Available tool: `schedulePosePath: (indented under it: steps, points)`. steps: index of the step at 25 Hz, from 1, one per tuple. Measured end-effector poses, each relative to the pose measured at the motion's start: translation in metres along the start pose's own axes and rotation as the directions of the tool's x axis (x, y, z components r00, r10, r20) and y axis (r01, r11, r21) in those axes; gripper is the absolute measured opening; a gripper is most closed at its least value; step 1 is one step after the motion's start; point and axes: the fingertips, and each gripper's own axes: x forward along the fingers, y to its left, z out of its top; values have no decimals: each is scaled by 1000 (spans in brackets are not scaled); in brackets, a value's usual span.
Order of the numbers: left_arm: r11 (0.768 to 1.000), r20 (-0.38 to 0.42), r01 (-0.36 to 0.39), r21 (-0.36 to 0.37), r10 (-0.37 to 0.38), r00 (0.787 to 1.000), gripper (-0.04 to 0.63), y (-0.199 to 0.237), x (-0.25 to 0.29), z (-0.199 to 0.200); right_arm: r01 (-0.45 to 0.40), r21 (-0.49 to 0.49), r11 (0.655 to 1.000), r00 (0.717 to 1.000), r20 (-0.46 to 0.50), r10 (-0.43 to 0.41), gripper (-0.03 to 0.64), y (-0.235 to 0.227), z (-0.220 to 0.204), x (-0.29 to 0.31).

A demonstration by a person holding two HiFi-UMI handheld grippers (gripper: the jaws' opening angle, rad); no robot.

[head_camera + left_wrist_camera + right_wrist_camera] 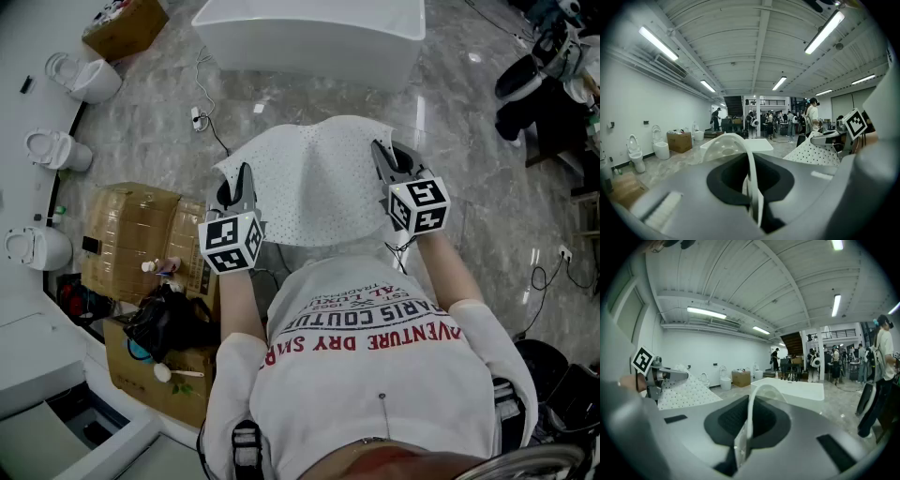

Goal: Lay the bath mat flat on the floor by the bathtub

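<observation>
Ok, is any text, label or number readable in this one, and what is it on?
"VENTURE DRY SAR", red, upside down, ends hidden: white shirt.
"PARIS COUTU", dark, upside down: same shirt.
Smaller shirt lines: too small to read.
Cardboard boxes: label too small to read.
Marker cubes: coded squares, no words.

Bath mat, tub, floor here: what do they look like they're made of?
Bath mat: white, matte, probably soft rubber or PVC. It is dotted all over with small holes or studs, and it drapes and curls at the edges.
Bathtub: glossy white, likely acrylic or ceramic, with smooth walls and soft highlights.
Floor: polished grey marble-look stone or tile, with veining and lamp reflections.
</observation>
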Motion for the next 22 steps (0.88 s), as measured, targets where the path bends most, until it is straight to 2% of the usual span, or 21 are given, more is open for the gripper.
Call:
schedulePosePath:
  steps: [5,12,17,22]
  points:
    - [1000,8,23,7,-23,1000,20,6,5,5,16,-2,1000,1000,-3,-16,15,5,3,6]
    - [998,3,61,-30,-61,998,20,25,8,-3,43,5,999,999,-20,-43,15,23,-1,14]
    - [995,-18,92,-38,-93,996,21,55,13,-11,58,5,998,998,-14,-58,15,46,-4,34]
    - [990,-31,125,-64,-128,991,21,91,13,-26,97,52,994,995,-38,-95,15,67,-17,58]
